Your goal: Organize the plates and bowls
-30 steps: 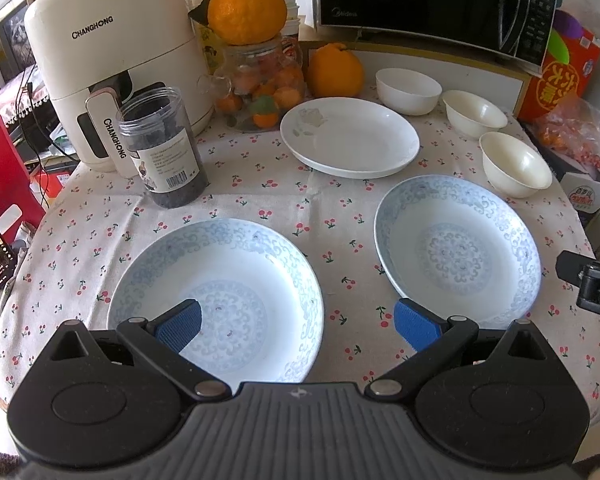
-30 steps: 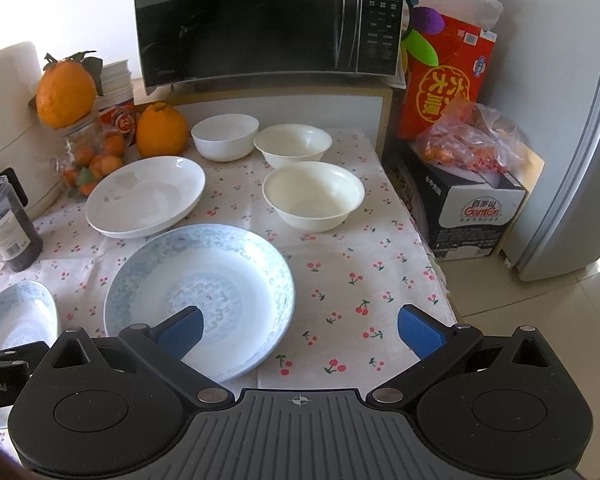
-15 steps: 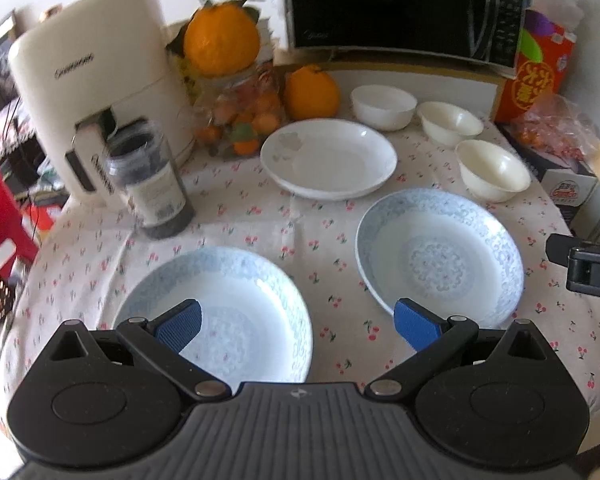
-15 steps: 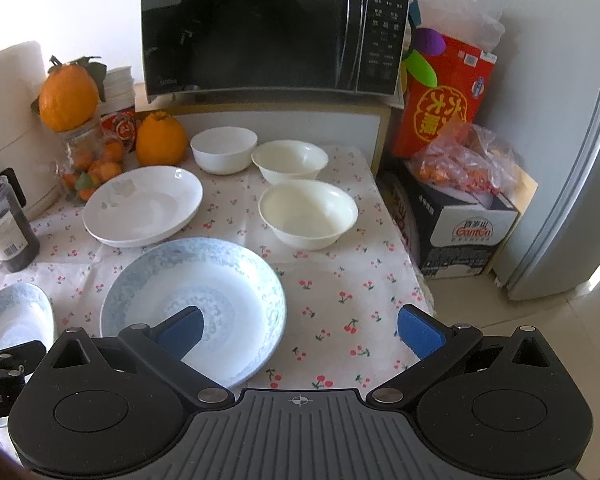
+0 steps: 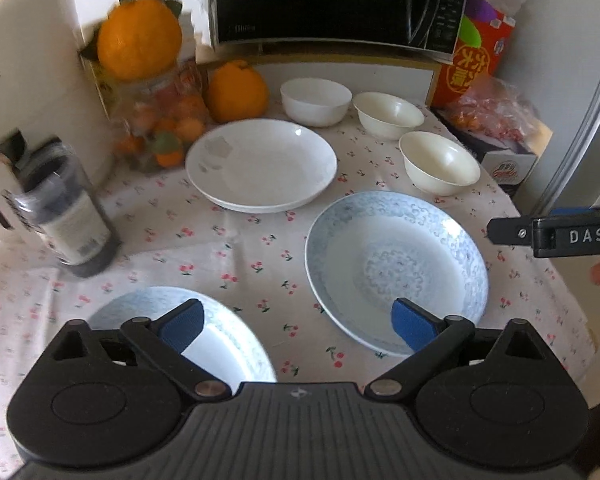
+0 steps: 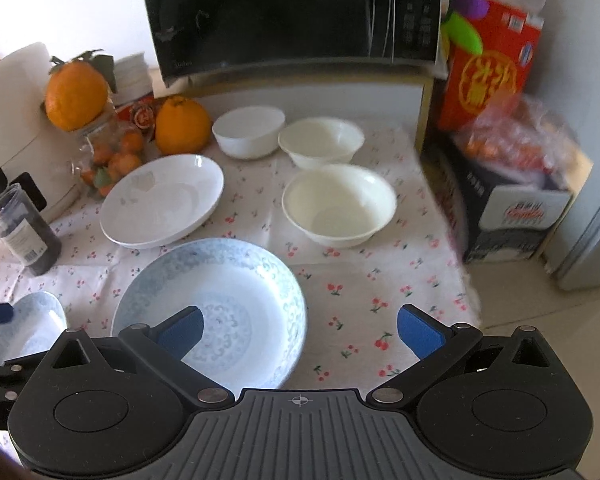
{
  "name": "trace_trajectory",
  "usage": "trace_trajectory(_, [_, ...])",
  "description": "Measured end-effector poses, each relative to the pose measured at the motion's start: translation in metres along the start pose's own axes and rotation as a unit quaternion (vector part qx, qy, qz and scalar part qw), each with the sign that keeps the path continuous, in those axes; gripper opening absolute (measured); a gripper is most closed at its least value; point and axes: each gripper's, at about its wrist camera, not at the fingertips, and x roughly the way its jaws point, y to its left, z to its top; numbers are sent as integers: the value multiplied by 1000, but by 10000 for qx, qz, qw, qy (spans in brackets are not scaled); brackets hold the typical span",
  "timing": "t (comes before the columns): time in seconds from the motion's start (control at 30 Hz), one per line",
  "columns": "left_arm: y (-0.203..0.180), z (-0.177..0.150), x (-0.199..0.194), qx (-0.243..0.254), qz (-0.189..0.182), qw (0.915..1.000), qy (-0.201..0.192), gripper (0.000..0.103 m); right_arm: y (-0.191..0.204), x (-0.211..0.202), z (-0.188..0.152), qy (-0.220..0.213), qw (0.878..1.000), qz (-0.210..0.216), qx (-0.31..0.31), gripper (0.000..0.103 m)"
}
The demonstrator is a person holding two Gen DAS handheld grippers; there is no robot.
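Two blue-patterned plates lie on the cherry-print tablecloth: one at the near left (image 5: 140, 304), one to its right (image 5: 396, 264). Behind them are a white plate (image 5: 260, 164) and three white bowls (image 5: 316, 100) (image 5: 388, 114) (image 5: 440, 162). My left gripper (image 5: 298, 325) hovers over the cloth between the blue plates; its jaws are closing slightly and hold nothing. My right gripper (image 6: 299, 330) is open over the right-hand blue plate (image 6: 220, 300), whose right rim lies below the gap. One of the right gripper's fingers (image 5: 508, 233) shows at the right edge of the left wrist view.
A white air fryer (image 5: 24, 92), a dark jar (image 5: 68, 216), a glass jar of small oranges (image 5: 160, 128) and a loose orange (image 5: 236, 92) crowd the back left. A microwave (image 5: 332, 0) stands behind. A red box (image 6: 488, 76) and bagged fruit (image 6: 516, 140) sit beyond the table's right edge (image 6: 470, 300).
The left wrist view has swung right, so the near-left plate sits lower left and the right gripper's finger reaches further in. The right gripper has shifted slightly; the dishes have not moved.
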Motion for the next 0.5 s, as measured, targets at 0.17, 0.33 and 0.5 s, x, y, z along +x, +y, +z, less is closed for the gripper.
trace_trajectory(0.17, [12, 4, 21, -342, -414, 9984, 167, 77, -19, 28, -2, 150, 9980, 389, 469, 94])
trace_trajectory(0.33, [14, 6, 37, -522, -662, 9962, 215, 55, -25, 48, -5, 525, 9940, 534, 798, 70])
trace_trajectory(0.5, [10, 7, 47, -514, -782, 9947, 426, 45, -28, 59, -6, 739, 9908, 618, 949, 50])
